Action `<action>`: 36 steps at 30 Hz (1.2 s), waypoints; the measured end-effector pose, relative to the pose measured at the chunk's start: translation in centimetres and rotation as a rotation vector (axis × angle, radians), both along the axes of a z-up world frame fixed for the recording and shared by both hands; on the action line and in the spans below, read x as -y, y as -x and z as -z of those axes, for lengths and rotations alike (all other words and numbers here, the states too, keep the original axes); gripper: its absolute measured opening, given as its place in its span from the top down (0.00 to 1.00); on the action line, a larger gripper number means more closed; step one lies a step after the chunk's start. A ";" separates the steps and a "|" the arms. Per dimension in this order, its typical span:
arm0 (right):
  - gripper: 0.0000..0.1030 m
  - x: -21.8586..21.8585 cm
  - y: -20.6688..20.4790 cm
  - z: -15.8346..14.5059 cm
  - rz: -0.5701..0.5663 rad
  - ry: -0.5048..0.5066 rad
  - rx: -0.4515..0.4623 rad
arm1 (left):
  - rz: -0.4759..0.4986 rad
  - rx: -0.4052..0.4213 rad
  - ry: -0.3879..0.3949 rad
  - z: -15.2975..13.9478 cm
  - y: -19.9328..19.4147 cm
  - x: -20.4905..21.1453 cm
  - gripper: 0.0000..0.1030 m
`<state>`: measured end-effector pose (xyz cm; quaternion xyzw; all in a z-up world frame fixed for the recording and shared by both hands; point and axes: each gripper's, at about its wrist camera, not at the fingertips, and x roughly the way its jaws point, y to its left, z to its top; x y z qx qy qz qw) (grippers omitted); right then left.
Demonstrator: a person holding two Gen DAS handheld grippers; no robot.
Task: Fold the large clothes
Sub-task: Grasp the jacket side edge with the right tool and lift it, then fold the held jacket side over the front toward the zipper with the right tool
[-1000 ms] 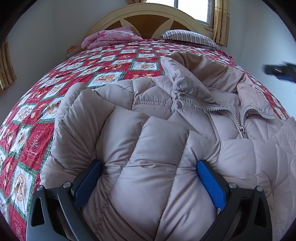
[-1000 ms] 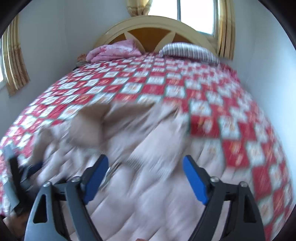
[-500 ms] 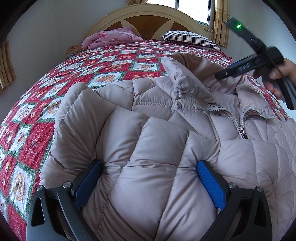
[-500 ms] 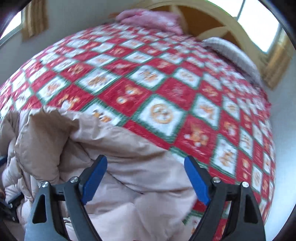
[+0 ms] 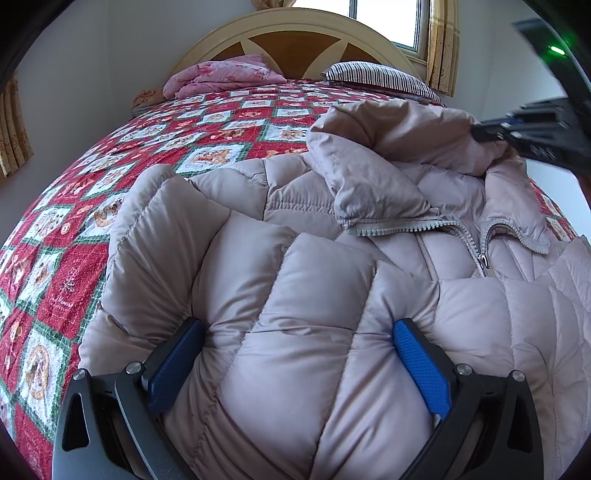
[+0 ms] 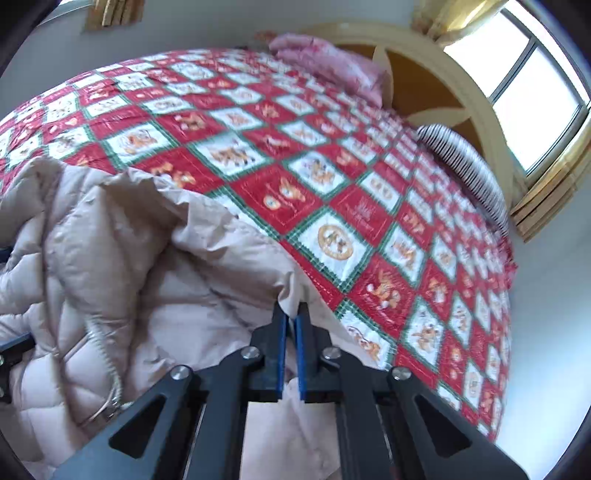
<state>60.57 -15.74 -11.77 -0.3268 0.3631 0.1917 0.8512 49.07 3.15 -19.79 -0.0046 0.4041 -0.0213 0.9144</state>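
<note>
Nearest in the left wrist view, the left tongs [image 5: 297, 354] stand wide apart, their blue pads pressed into the sides of a thick quilted panel of the puffer jacket [image 5: 295, 295]; the padding bulges up between them, so they bracket the bulk rather than pinch it. In the right wrist view, the right tongs [image 6: 290, 325] have just been closing and are now together, clamped on a thin edge of the jacket's hood [image 6: 207, 236], with a fold of fabric caught between the pads.

The jacket lies spread over the near part of the bed, on the red-and-white patchwork quilt [image 5: 110, 177], front up, with its zipper [image 5: 469, 240] partly open below the collar.

It looks light but bulky, soft and springy. The smooth shell is likely slippery, and trapped air will probably push folds back open. Thin edges such as the hood rim, collar or hem seem the best holds; a grip across full padding may slide off.

Further away lie a pink pillow [image 5: 225, 74] and a striped pillow [image 5: 380, 77], against the arched headboard [image 5: 291, 33].
</note>
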 end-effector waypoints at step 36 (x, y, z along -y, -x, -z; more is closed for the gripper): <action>0.96 -2.2 5.8 2.3 -0.104 0.154 0.169 | -0.003 0.010 0.002 -0.1 0.2 -0.1 0.01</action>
